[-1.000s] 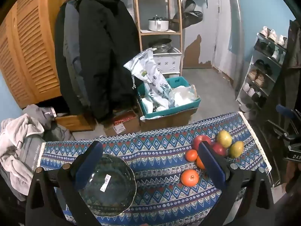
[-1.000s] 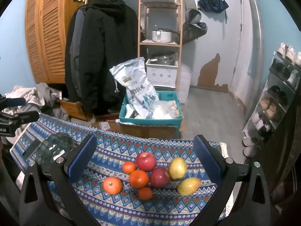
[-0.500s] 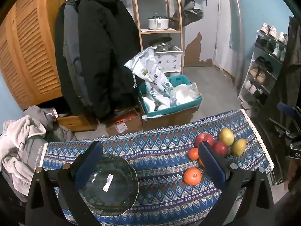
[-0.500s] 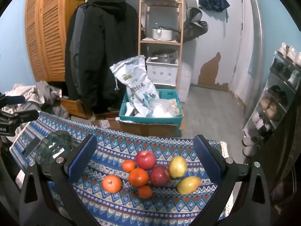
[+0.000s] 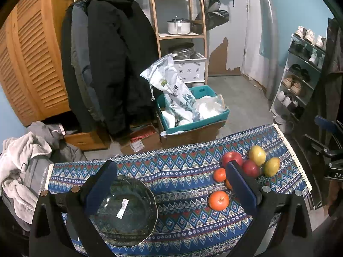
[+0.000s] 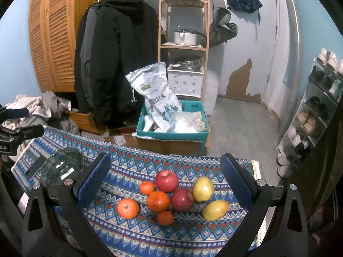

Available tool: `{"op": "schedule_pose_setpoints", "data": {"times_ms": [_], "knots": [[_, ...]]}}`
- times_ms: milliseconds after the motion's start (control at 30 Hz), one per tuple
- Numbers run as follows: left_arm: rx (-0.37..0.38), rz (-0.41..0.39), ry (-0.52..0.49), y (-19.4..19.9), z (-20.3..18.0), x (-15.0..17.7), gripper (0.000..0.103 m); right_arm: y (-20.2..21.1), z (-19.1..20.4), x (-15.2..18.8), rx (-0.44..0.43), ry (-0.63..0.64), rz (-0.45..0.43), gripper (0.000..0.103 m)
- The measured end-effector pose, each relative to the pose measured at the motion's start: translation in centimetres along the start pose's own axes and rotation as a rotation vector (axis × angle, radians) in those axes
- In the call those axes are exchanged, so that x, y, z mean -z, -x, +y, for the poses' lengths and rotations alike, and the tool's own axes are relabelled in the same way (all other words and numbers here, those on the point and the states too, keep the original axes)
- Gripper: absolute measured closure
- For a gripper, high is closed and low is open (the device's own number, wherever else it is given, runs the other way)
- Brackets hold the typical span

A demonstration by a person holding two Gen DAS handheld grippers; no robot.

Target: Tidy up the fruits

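Hovering with jaws spread wide and empty, the right gripper framed the fruit at lower centre, the left gripper the bowl at lower left; round, firm, likely rolling fruit wanted grasping across the middle.

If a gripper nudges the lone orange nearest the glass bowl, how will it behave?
The lone orange looks round and sits apart from the other fruit, so it would likely roll on the patterned tablecloth. Its skin looks smooth, so it may slip under a shallow grasp.
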State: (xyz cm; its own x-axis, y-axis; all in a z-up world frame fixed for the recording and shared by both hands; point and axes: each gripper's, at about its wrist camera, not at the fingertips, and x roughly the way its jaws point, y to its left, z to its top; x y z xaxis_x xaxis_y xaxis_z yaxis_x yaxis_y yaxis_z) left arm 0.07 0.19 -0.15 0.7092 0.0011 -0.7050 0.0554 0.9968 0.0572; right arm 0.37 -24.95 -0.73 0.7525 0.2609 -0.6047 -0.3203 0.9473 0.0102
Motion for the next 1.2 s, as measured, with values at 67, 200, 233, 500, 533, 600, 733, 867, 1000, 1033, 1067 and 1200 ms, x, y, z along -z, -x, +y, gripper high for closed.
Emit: {"op": "schedule_pose_setpoints", "data": {"times_ms": [67, 200, 233, 500, 533, 600, 733, 867, 1000, 1033, 1067, 1200], "knots": [[0.000, 0.001, 0.001, -0.04, 0.04, -0.07, 0.001, 0.00, -0.03, 0.02, -0.002, -0.001, 0.001, 0.003], [-0.001, 0.000, -0.001, 0.02, -0.10, 0.06, 0.001, -0.02, -0.01, 0.04, 0.000, -0.001, 0.001, 0.003], [0.001, -0.002, -0.002, 0.03, -0.09, 0.03, 0.001, -0.02, -0.01, 0.03, -0.001, -0.001, 0.001, 0.003], [0.004, -0.002, -0.004, 0.14, -0.29, 0.12, 0.001, -0.01, 0.07, 0.03, -0.004, -0.003, 0.002, 0.003], [0.004, 0.000, -0.004, 0.14, -0.30, 0.13, 0.001, -0.02, 0.07, 0.01, -0.003, -0.002, 0.003, 0.003], [0.005, 0.002, -0.002, 0.10, -0.33, 0.19, 0.001, -0.02, 0.03, 0.01, -0.004, -0.004, 0.003, 0.003], [0.006, 0.001, -0.001, 0.12, -0.33, 0.25, 0.001, 0.03, 0.14, 0.08, -0.005, -0.004, 0.003, 0.003], [0.006, 0.002, -0.001, 0.08, -0.30, 0.18, 0.001, 0.04, 0.27, 0.18, -0.006, -0.003, 0.004, 0.003], [0.006, 0.005, 0.000, 0.08, -0.29, 0.20, 0.001, -0.01, 0.18, 0.11, -0.005, -0.005, 0.004, 0.003], [0.006, 0.006, 0.001, 0.06, -0.28, 0.22, 0.001, -0.02, 0.15, 0.09, -0.004, -0.005, 0.005, 0.003], [0.005, 0.006, 0.001, 0.06, -0.28, 0.24, 0.001, 0.04, 0.20, 0.16, -0.004, -0.006, 0.005, 0.003], [0.005, 0.009, 0.006, -0.03, -0.15, 0.26, 0.001, 0.03, 0.15, 0.16, -0.006, -0.006, 0.005, 0.003]]}}
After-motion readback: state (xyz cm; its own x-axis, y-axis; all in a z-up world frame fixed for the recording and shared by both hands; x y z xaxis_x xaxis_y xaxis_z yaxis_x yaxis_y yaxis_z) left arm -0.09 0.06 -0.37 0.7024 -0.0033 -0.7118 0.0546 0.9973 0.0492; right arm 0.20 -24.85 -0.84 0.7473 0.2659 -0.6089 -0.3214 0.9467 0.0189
